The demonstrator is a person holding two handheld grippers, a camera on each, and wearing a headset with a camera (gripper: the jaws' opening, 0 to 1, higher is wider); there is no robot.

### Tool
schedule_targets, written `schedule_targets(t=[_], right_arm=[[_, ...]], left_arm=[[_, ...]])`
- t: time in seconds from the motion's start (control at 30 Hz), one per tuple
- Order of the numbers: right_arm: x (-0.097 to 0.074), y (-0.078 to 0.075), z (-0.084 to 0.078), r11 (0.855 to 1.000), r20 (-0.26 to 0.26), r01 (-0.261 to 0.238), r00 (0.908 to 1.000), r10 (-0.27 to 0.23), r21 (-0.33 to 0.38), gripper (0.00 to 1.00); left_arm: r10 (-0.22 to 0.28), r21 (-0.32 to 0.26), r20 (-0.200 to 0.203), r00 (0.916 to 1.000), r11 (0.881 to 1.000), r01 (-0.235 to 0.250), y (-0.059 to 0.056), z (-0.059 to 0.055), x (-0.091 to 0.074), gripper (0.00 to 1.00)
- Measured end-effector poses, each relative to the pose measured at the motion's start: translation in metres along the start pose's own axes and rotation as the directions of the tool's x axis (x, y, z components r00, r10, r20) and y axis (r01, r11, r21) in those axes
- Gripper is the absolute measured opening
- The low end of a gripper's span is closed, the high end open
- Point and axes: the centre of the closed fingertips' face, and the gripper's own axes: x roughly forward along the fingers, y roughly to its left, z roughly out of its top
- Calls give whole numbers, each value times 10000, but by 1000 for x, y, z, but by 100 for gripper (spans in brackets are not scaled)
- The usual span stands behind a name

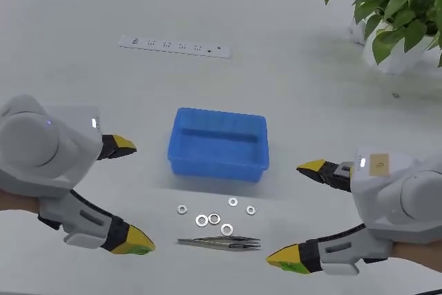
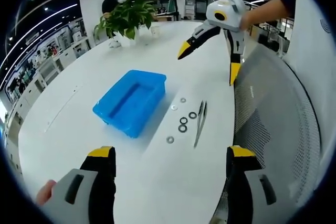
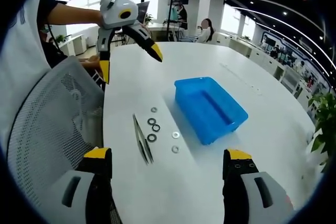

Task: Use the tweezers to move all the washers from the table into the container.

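A blue container (image 1: 217, 144) stands mid-table, with nothing visible inside. Several small metal washers (image 1: 214, 219) lie loose just in front of it, and the steel tweezers (image 1: 219, 242) lie flat on the table below them. My left gripper (image 1: 131, 193) is open at the left, level with the washers. My right gripper (image 1: 297, 213) is open at the right. Neither touches anything. In the left gripper view, the container (image 2: 131, 100), washers (image 2: 182, 124) and tweezers (image 2: 200, 123) lie ahead of the open jaws. The right gripper view has the container (image 3: 210, 107), washers (image 3: 152, 124) and tweezers (image 3: 142, 140).
A white power strip (image 1: 174, 46) lies at the back of the table. A potted plant (image 1: 394, 5) stands at the far right corner. A grey mesh chair (image 3: 68, 114) sits at the table's near edge.
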Motion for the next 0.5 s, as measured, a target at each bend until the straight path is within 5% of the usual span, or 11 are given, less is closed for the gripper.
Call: schedule_targets(t=[0.5], right_arm=[[4, -3, -3, 10000, -98, -24, 9999, 25, 86, 87]], left_arm=[[-106, -198, -63, 9999, 9997, 105, -3, -6, 5, 91]])
